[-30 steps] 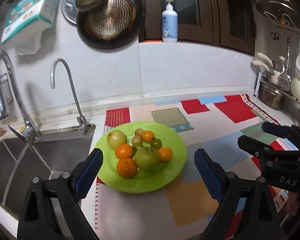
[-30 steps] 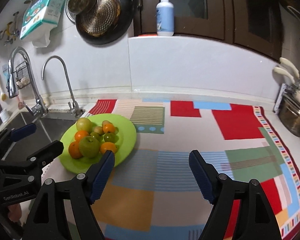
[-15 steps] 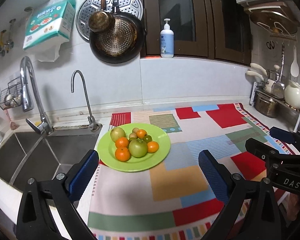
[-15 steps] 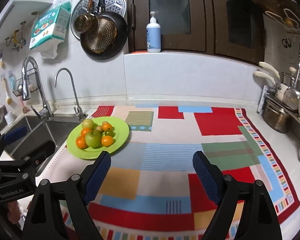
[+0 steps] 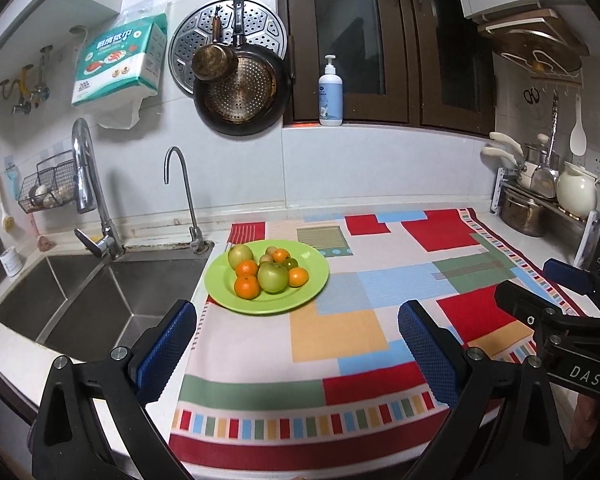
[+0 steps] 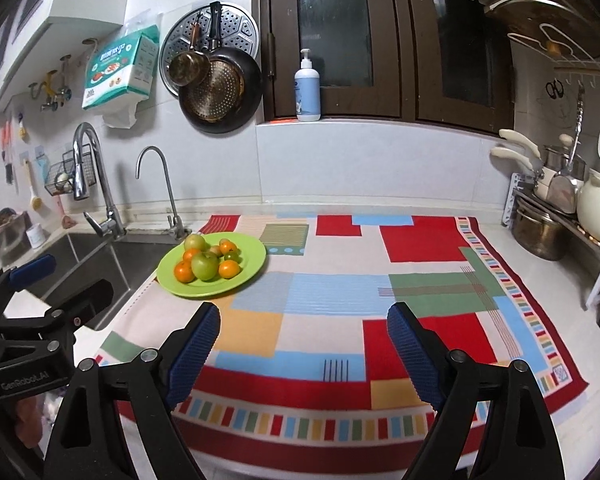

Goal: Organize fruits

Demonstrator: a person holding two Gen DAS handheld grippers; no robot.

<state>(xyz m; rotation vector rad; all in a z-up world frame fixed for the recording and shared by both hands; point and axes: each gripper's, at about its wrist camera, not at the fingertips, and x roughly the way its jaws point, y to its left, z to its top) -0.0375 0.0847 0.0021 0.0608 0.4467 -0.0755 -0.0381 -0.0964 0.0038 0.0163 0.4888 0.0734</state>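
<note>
Worktop (image 5: 496,220): white, running across the middle of both views, a sink (image 5: 80,292) at its left.

Patterned cloth (image 5: 340,336): covers most of the worktop, lower centre of both views. Nothing stands on it except the plate.

Green plate (image 5: 312,276): left of centre in the left wrist view, on the cloth's far left corner, just beside the sink edge. Holds all the fruit that can be seen.

Left gripper (image 5: 296,344): bottom of its own view, fingers wide apart, empty, well short of the plate.

Right gripper (image 6: 304,340): bottom of its own view, fingers wide apart, empty, over bare cloth, plate up and to its left.

Fruit, all heaped together on the plate:
- green apple (image 5: 273,277), centre front;
- pale green-yellow fruit (image 5: 241,255), rear left;
- four oranges, nearest one (image 5: 247,286) at front left, the others touching or just beside the apple;
- small dark green fruit (image 5: 291,263), behind the apple's right side;
- two small brownish fruits (image 5: 266,258) at the rear, kind too small to tell.

Progress, as judged: every fruit is gathered on one plate and neither gripper holds anything, so either the gathering is finished or sorting by kind has not begun. No second container is visible to receive anything.
</note>
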